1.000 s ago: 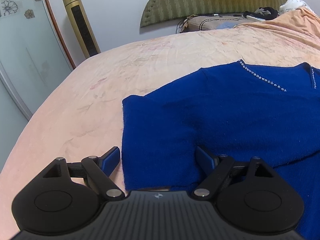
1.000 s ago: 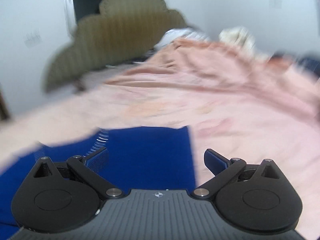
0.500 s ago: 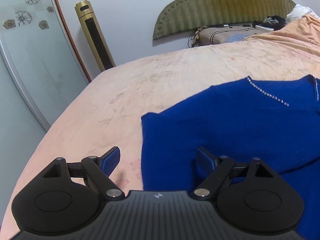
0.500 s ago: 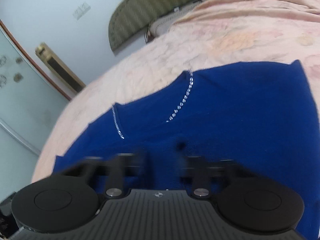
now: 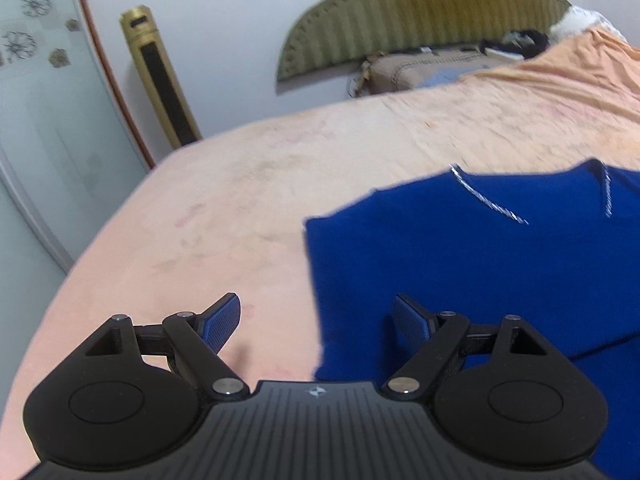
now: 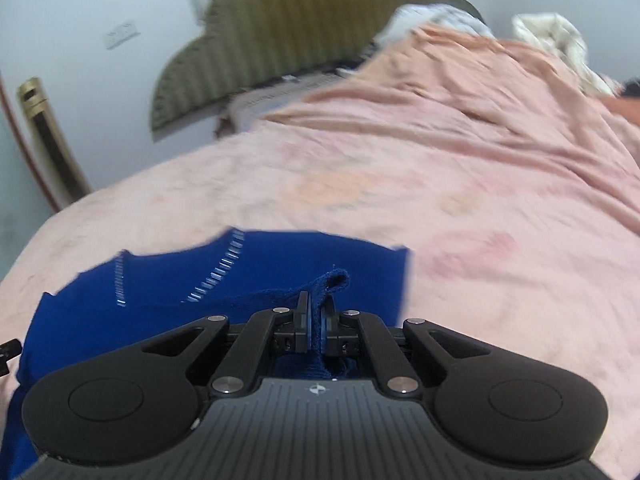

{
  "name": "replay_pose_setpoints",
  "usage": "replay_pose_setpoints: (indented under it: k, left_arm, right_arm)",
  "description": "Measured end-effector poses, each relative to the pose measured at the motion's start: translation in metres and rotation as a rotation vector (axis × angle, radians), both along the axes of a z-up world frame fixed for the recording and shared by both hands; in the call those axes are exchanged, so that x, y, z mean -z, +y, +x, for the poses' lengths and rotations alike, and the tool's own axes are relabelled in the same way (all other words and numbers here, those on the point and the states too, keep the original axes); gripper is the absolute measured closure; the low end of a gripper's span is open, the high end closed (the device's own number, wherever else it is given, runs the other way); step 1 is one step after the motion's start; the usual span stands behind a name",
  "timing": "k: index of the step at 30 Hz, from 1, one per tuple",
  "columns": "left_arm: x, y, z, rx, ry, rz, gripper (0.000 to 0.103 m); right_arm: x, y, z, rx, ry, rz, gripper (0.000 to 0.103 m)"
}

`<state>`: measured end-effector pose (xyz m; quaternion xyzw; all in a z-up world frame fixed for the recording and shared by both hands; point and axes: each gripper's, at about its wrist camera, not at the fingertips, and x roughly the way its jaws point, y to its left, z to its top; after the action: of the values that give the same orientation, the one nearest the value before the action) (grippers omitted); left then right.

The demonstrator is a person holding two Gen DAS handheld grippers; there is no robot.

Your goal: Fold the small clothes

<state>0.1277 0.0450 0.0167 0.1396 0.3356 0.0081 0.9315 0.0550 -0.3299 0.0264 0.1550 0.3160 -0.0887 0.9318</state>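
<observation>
Blue sweater [image 6: 280, 272] blurred, hem pinched by right gripper [image 6: 316, 316]

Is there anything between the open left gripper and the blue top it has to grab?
Nothing visible. The left gripper hangs open right over the side edge of the blue top, only bedspread beside it. The right gripper already pinches a fold.

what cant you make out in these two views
- Blue sweater: left wrist view cuts its right part at the frame edge; the left gripper body hides its near hem.
- Right gripper: the fold it pinches continues under its body, hidden.
- Dark items by the headboard: too small to identify.
- Bedspread far end: blurred in right wrist view.
</observation>
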Motion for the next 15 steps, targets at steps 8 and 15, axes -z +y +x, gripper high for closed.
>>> replay_pose_setpoints:
  k: [8, 15]
  left_arm:
    - [0.012, -0.007, -0.005, 0.01, 0.038, 0.018, 0.019]
    - [0.011, -0.01, -0.014, 0.016, 0.044, 0.001, 0.019]
  right_arm:
    - [0.003, 0.002, -0.024, 0.142, -0.066, -0.101, 0.071]
    - [0.029, 0.023, -0.009, 0.007, 0.072, -0.086, 0.052]
